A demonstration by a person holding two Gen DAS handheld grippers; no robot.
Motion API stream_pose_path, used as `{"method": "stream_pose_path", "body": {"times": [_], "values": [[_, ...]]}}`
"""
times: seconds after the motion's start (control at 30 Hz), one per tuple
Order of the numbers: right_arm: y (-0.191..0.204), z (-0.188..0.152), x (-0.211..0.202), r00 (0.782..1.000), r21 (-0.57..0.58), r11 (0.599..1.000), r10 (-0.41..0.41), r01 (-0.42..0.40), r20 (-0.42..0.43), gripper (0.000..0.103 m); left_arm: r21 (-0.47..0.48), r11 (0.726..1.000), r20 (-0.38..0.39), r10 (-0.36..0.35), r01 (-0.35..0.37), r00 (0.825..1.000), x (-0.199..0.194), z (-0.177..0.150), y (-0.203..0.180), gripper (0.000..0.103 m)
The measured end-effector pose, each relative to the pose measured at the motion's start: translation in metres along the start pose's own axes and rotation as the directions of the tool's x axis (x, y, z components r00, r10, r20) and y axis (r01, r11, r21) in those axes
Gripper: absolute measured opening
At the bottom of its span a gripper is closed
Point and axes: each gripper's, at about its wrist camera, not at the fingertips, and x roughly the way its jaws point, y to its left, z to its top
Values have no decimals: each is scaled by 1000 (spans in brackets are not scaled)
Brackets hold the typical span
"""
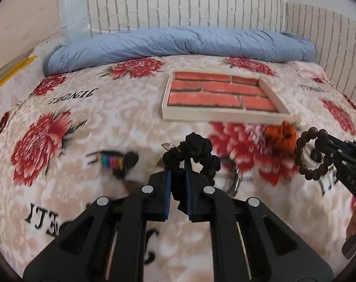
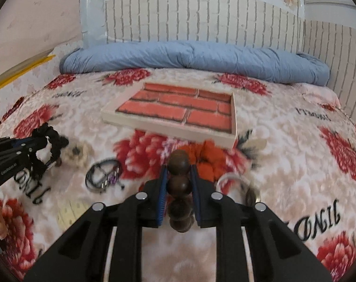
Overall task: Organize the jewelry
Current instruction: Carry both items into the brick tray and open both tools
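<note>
My left gripper [image 1: 178,166] is shut on a black scrunchie [image 1: 192,151] and holds it above the floral blanket. My right gripper [image 2: 178,171] is shut on a brown bead bracelet [image 2: 179,183]; the bracelet also shows in the left wrist view [image 1: 307,155], at the right. A shallow tray [image 1: 224,115] with a red brick lining lies ahead on the bed; it shows in the right wrist view too [image 2: 168,127]. An orange scrunchie [image 2: 208,157] lies just before the tray. A dark ring bracelet [image 2: 102,176] and a silver hoop [image 2: 234,183] lie on the blanket.
A rolled blue duvet [image 1: 178,44] lies along the far side against a white brick-pattern wall. A multicoloured band [image 1: 111,161] lies left of my left gripper. A cream flower piece [image 2: 78,152] lies near the left gripper in the right wrist view.
</note>
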Motion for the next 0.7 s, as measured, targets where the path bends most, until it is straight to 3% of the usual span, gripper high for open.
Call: {"method": "stream_pose_path", "body": {"times": [0.27, 0.7], "values": [[-17, 71, 23, 999, 30, 1000, -9, 8, 37, 20, 0, 999, -18, -38, 38, 999, 38, 67, -15, 9], [-52, 144, 164, 997, 37, 997, -64, 66, -42, 20, -8, 999, -117, -35, 34, 992, 174, 152, -36, 9]]}}
